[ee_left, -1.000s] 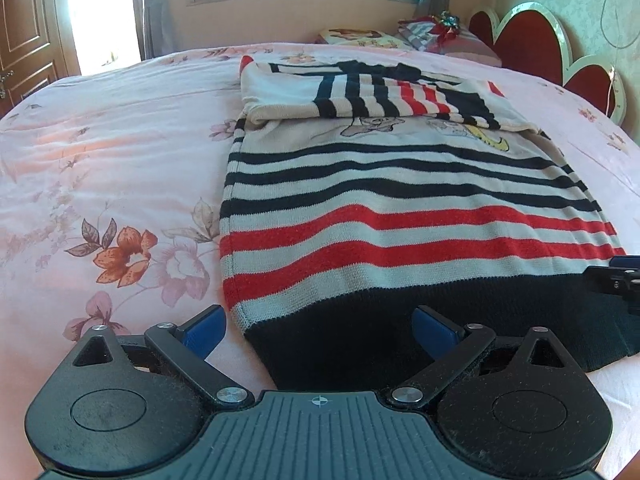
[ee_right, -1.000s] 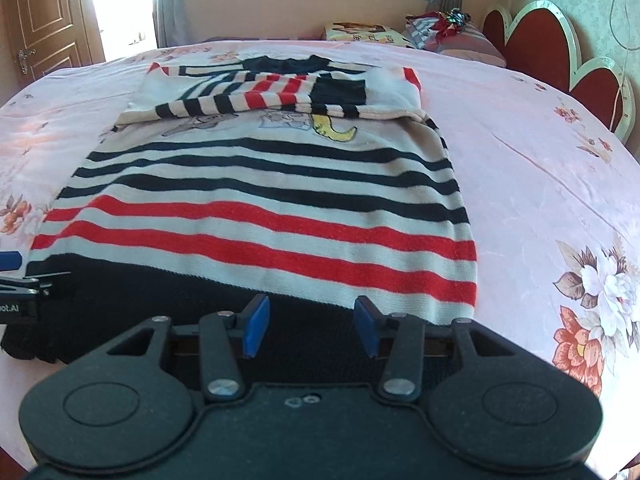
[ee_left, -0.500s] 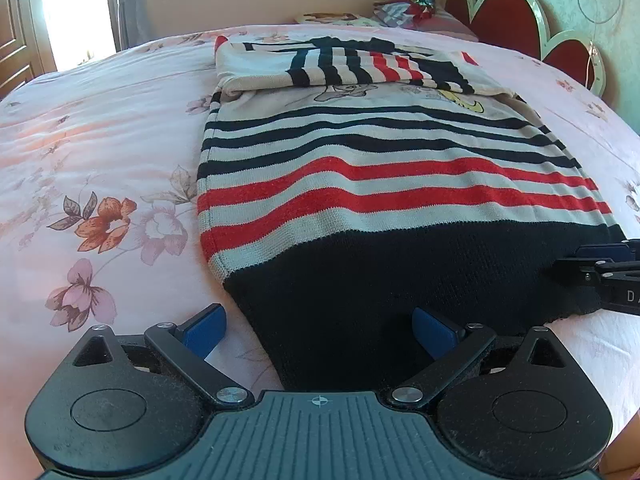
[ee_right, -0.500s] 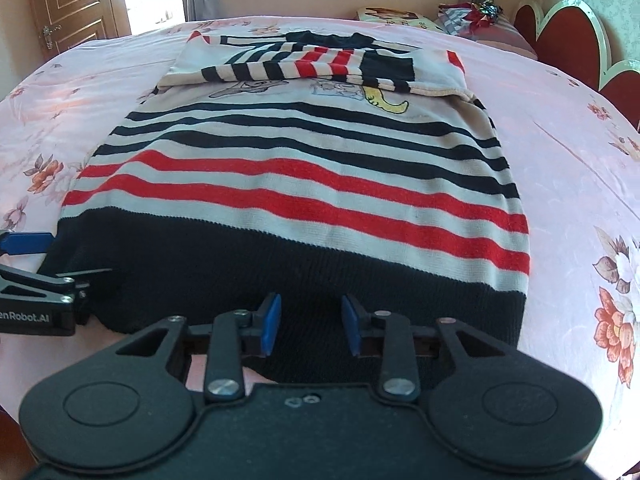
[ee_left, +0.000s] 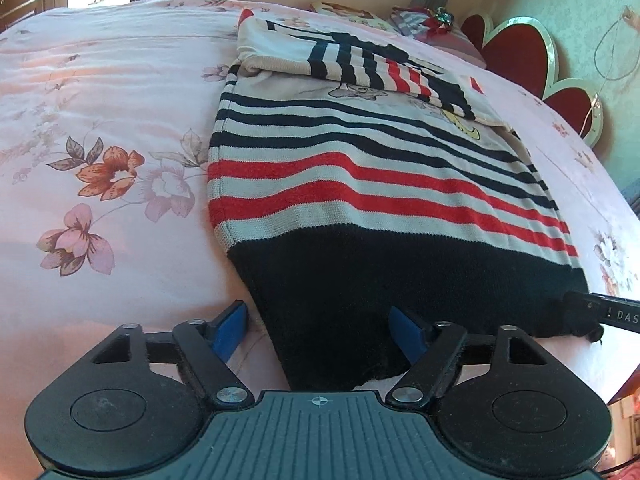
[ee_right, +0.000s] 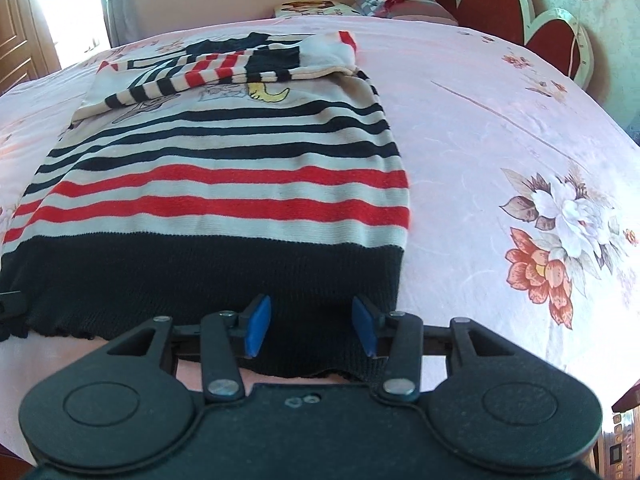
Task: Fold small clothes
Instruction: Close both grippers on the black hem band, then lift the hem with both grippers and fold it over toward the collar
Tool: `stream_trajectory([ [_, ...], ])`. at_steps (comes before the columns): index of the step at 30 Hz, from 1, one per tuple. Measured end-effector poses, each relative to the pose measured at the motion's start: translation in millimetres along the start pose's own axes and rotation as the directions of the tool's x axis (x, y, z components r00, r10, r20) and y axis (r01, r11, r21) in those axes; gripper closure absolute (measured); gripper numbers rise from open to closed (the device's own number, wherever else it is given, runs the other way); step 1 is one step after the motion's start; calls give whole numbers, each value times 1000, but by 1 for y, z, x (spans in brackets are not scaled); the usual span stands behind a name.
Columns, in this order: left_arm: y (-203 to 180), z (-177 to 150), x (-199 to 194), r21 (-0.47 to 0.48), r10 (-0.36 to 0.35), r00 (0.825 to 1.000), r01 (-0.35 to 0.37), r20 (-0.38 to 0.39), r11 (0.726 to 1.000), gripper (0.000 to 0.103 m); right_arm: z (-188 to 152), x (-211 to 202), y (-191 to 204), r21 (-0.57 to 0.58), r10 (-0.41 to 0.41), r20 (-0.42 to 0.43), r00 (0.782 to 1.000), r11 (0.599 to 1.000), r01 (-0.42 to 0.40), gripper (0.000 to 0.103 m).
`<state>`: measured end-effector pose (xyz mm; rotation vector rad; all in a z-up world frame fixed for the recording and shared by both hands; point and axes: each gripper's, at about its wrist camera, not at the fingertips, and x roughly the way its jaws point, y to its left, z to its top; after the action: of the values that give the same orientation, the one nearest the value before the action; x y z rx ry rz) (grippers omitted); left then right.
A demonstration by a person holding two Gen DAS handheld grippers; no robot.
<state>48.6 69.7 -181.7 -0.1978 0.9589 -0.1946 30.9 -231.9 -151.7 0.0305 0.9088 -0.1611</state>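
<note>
a: bed (ee_left: 100,92) first, pink floral cover; striped sweater (ee_left: 360,184) lies flat along it, sleeves and top already folded down over the chest, black hem band (ee_right: 200,280) nearest both cameras.

b: tongs?

a: left tongs (ee_left: 318,330) wide, straddling the hem's left corner, cloth between the blue pads but not pinched; right tongs (ee_right: 310,326) at a middling gap over the hem near its right corner, likewise not clamped; neither holds anything that i can see.

b: main risk, biggest first?

a: my reading only; the whole garment could drag on the slick cover if the hem is lifted unevenly, and the folded sleeves (ee_right: 224,68) would slide off the chest; next, one side closing before the other would skew the fold line; next, a pad could catch only the top knit layer, so the back layer sags; smallest, the left tongs sit partly off the edge, so they might nip bedcover along with the corner.

b: containers?

a: none in view; no basket, box or drawer; pillows and some bundled items at the headboard (ee_right: 520,12), contents not readable.
</note>
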Motion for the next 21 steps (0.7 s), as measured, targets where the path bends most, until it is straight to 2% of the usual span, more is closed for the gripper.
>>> stream_trajectory([
  [2, 2, 3, 1, -27, -22, 1000, 21, -17, 999, 32, 0, 0, -6, 27, -12, 3, 1000, 1000, 12, 42],
  [4, 5, 6, 3, -48, -39, 999, 38, -28, 998, 33, -1, 5, -12, 48, -2, -27, 1000, 999, 3, 43],
  [5, 7, 7, 3, -62, -55, 998, 52, -38, 997, 43, -2, 7, -15, 73, 13, -44, 999, 997, -10, 45],
  [6, 9, 10, 4, -81, -75, 996, 71, -55, 994, 62, -3, 9, -18, 96, 26, -51, 998, 995, -21, 46],
  [7, 13, 12, 7, -118, -104, 991, 94, -82, 989, 67, -3, 9, -20, 119, 37, -56, 998, 992, -30, 46],
  [9, 20, 16, 12, -175, -139, 985, 120, -101, 977, 73, -2, 10, -22, 146, 55, -64, 996, 988, -45, 54],
  [11, 22, 17, 16, -186, -151, 982, 129, -109, 974, 78, -1, 11, -23, 168, 74, -75, 994, 984, -61, 59],
  [13, 20, 16, 18, -170, -158, 981, 138, -111, 976, 79, 0, 12, -25, 183, 84, -80, 993, 981, -68, 69],
  [15, 19, 18, 18, -150, -160, 981, 142, -109, 978, 88, 2, 12, -29, 220, 119, -78, 990, 970, -100, 91],
  [18, 19, 22, 18, -149, -177, 979, 162, -97, 976, 89, 5, 11, -26, 212, 139, -69, 988, 970, -122, 92],
  [21, 12, 29, 10, -93, -187, 981, 182, -57, 979, 90, 12, 4, -26, 219, 180, -34, 983, 961, -169, 92],
])
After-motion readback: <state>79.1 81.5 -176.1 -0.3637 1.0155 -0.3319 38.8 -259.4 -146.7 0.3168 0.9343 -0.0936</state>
